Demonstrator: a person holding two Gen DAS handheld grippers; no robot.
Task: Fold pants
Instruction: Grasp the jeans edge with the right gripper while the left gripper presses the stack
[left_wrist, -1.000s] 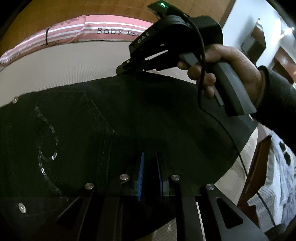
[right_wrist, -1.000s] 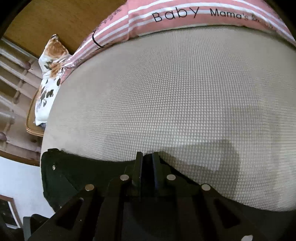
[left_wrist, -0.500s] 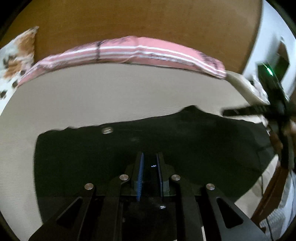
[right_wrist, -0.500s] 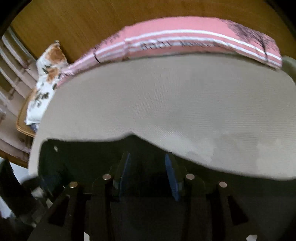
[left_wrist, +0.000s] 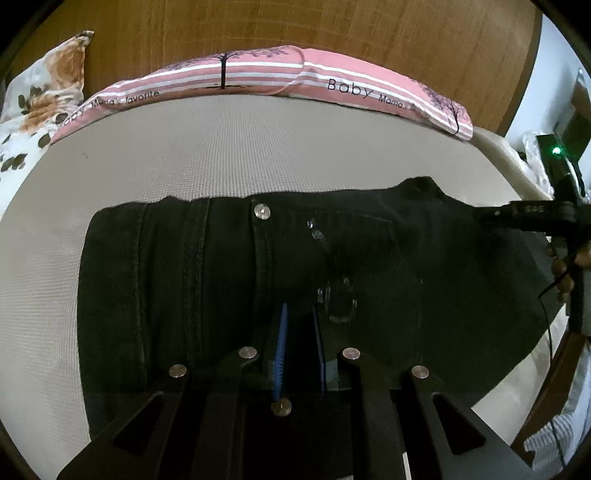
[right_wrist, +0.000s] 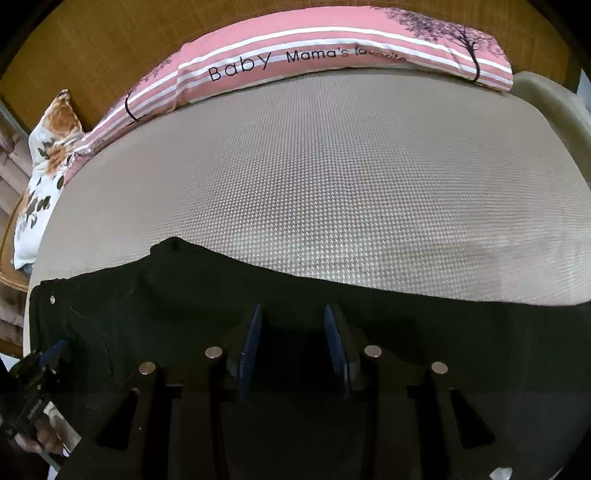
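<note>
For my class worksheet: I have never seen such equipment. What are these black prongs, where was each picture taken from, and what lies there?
No robot: a person holds a two-fingered gripper in each hand, each with a wide-angle camera looking along its fingers. One picture comes from the left gripper, the other from the right gripper. Black pants lie on a beige mattress, a pink striped pillow behind. The left gripper is shut, seemingly pinching the pants; the right one's jaws have just been opening and stand open over the cloth, gripping nothing.
</note>
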